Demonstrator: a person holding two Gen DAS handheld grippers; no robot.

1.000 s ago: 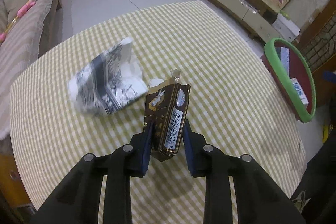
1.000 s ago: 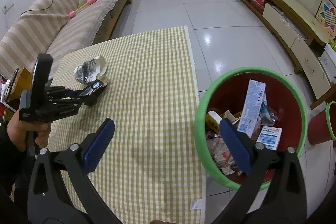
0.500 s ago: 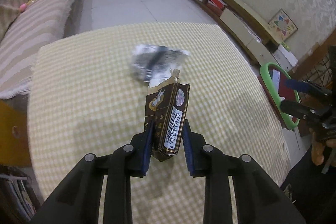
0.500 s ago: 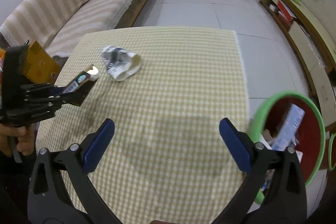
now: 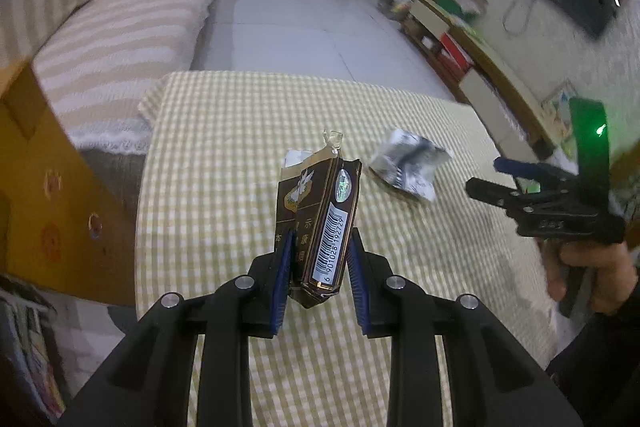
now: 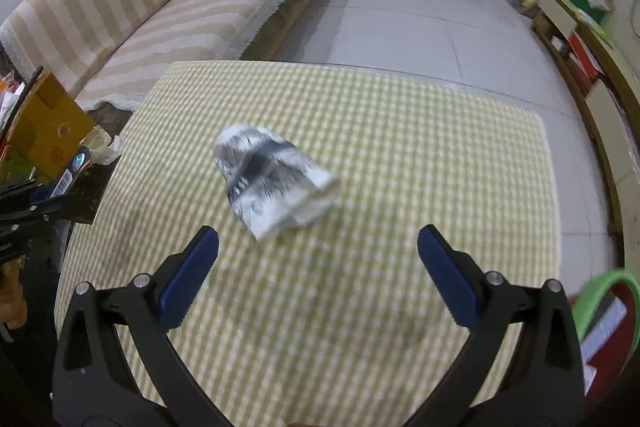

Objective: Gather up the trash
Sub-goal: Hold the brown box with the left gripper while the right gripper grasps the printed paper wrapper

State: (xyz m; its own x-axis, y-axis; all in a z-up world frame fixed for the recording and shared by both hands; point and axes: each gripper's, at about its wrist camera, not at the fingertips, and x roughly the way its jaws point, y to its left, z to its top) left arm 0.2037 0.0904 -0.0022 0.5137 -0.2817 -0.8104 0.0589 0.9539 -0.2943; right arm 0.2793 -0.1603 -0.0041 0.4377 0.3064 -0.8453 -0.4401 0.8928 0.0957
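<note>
My left gripper (image 5: 318,259) is shut on a torn dark brown cigarette pack (image 5: 320,215) and holds it upright above the checkered table (image 5: 224,187). The pack also shows at the left edge of the right wrist view (image 6: 76,183). A crumpled white and black wrapper (image 6: 272,183) lies on the table, just beyond my open right gripper (image 6: 318,267); the wrapper also shows in the left wrist view (image 5: 408,167). The right gripper also shows in the left wrist view (image 5: 516,183), to the right of the wrapper.
A green-rimmed red trash bin (image 6: 600,311) with trash inside stands off the table's right edge. A striped sofa (image 6: 160,7) lies beyond the table to the left. A yellow cardboard box (image 5: 44,195) stands at the table's left side. A low cabinet (image 6: 592,67) runs along the right wall.
My right gripper has swung left from over the bin to face the wrapper, still open. My left gripper has moved back and left with the pack still held.
</note>
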